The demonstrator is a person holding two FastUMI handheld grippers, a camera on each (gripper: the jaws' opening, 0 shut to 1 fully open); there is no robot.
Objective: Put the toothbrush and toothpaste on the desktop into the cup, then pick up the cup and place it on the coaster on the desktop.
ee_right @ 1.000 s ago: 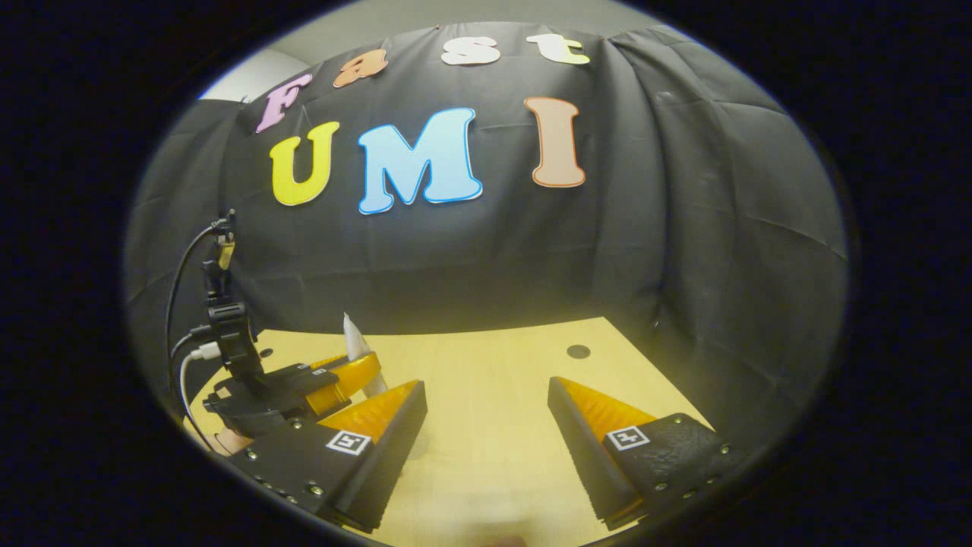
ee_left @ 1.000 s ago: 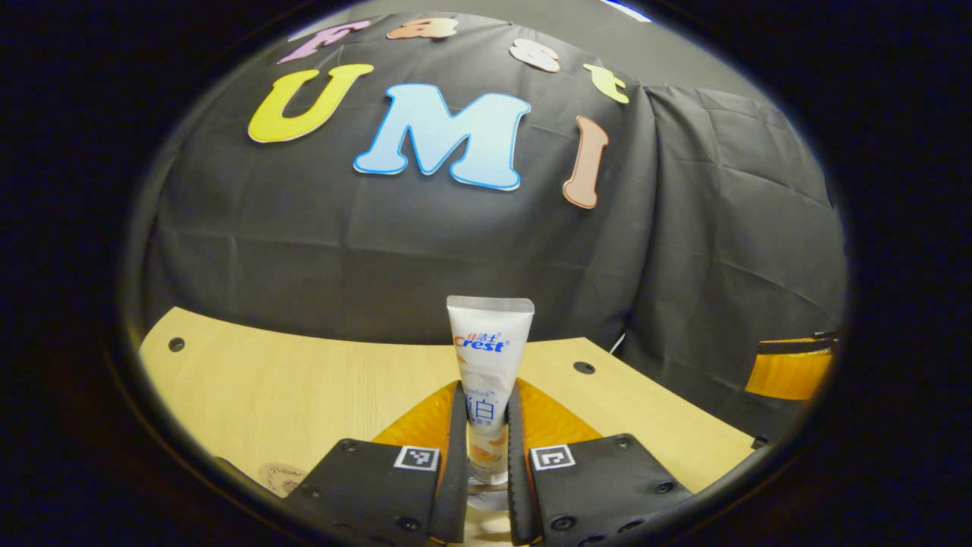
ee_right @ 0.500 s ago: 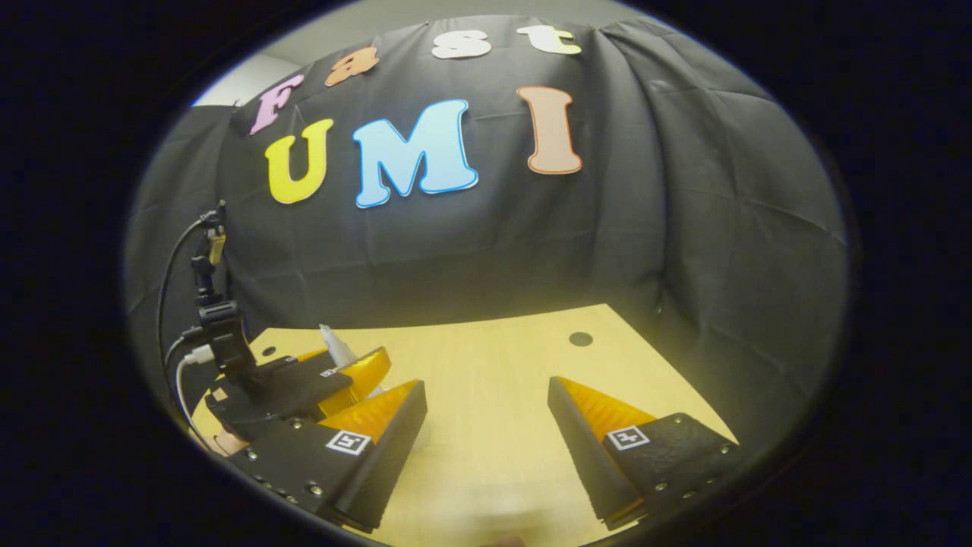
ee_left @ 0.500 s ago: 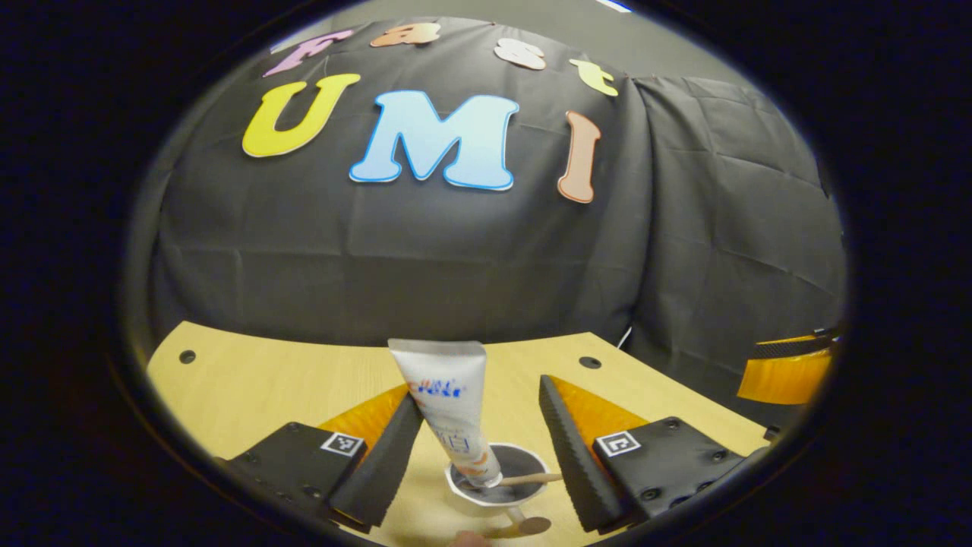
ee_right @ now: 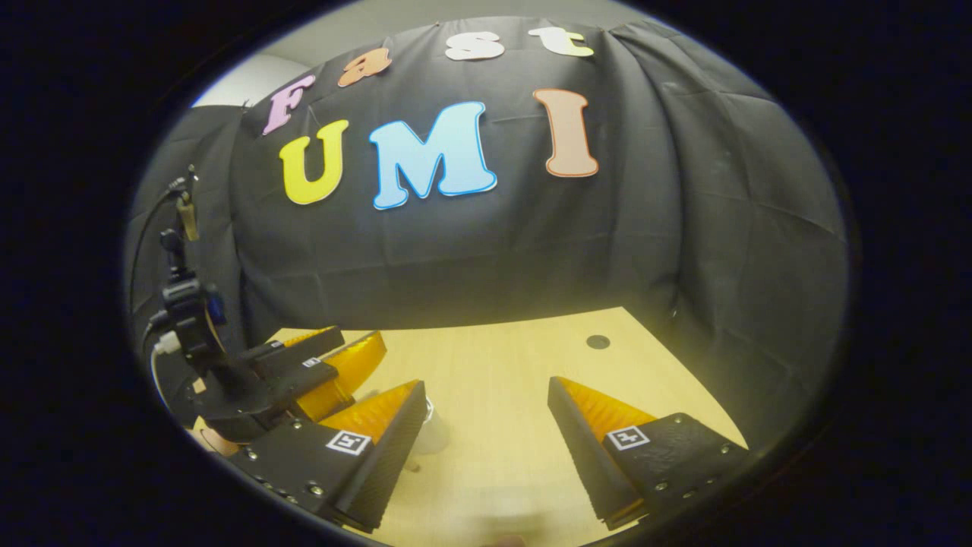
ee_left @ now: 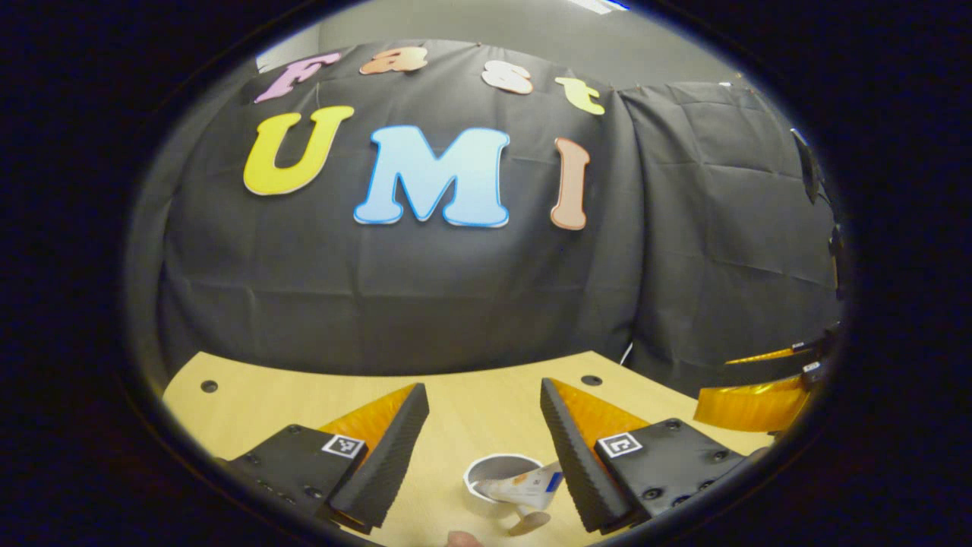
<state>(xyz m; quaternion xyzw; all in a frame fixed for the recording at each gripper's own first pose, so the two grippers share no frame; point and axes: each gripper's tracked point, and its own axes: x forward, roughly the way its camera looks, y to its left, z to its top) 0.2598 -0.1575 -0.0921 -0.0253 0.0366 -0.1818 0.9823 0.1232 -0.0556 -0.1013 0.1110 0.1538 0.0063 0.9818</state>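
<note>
Desktop [ee_left: 250, 395]: toothpaste [ee_left: 524, 486] now in cup [ee_left: 486, 471].

Recording booth: black cloth wall [ee_left: 456, 289] behind wooden desktop [ee_right: 501, 380].

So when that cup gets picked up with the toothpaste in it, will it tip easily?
Possibly. The cup looks small and thin-walled, so probably light. The toothpaste leans over its rim toward one side, which may pull it that way. A wooden handle, likely the toothbrush, pokes out there too, so a level, gentle lift seems wise.

Toothpaste [ee_left: 524, 486] in cup [ee_left: 486, 471] on desktop [ee_left: 471, 395], toothbrush [ee_left: 529, 522] alongside
</note>
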